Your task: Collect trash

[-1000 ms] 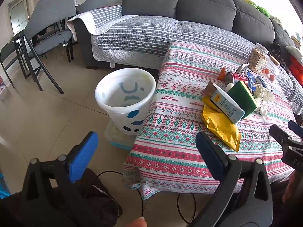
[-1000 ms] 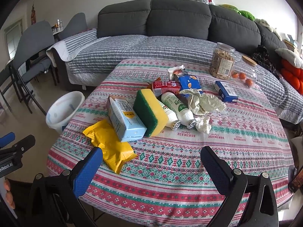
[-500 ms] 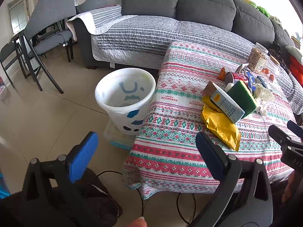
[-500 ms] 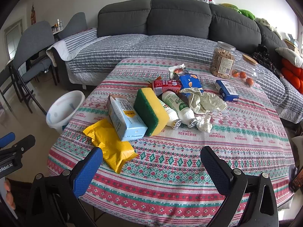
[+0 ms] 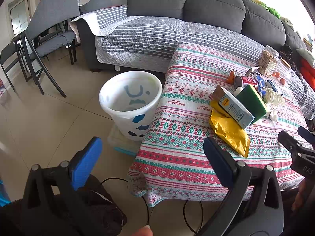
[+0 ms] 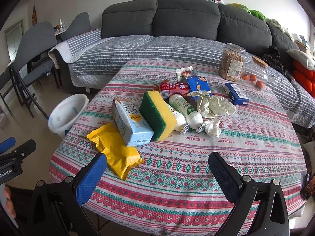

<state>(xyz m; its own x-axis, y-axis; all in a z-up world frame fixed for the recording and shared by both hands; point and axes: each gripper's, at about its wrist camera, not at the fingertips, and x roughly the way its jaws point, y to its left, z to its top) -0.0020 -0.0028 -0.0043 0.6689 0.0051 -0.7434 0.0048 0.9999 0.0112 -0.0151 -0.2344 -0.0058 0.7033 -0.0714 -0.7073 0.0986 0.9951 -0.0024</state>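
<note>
A white trash bin [image 5: 130,100] stands on the floor left of the table [image 5: 177,137]; it also shows in the right wrist view [image 6: 66,114]. On the patterned cloth lie a yellow wrapper [image 6: 116,151], a blue-white carton [image 6: 131,123], a sponge [image 6: 157,114], two white bottles [image 6: 189,110], a red can [image 6: 173,89], crumpled paper [image 6: 213,105] and blue packets [image 6: 198,85]. My left gripper [image 5: 151,157] is open and empty, near the table's front left corner. My right gripper [image 6: 157,169] is open and empty above the table's front edge.
A grey sofa [image 6: 177,29] runs behind the table. Two clear jars [image 6: 232,63] and a blue box [image 6: 236,94] stand at the table's far right. Folding chairs [image 5: 45,37] stand at left. Black cables [image 5: 145,206] lie on the floor by the table.
The right gripper has edged slightly towards the table. The left view is nearly unchanged. Both grippers stay open and empty.
</note>
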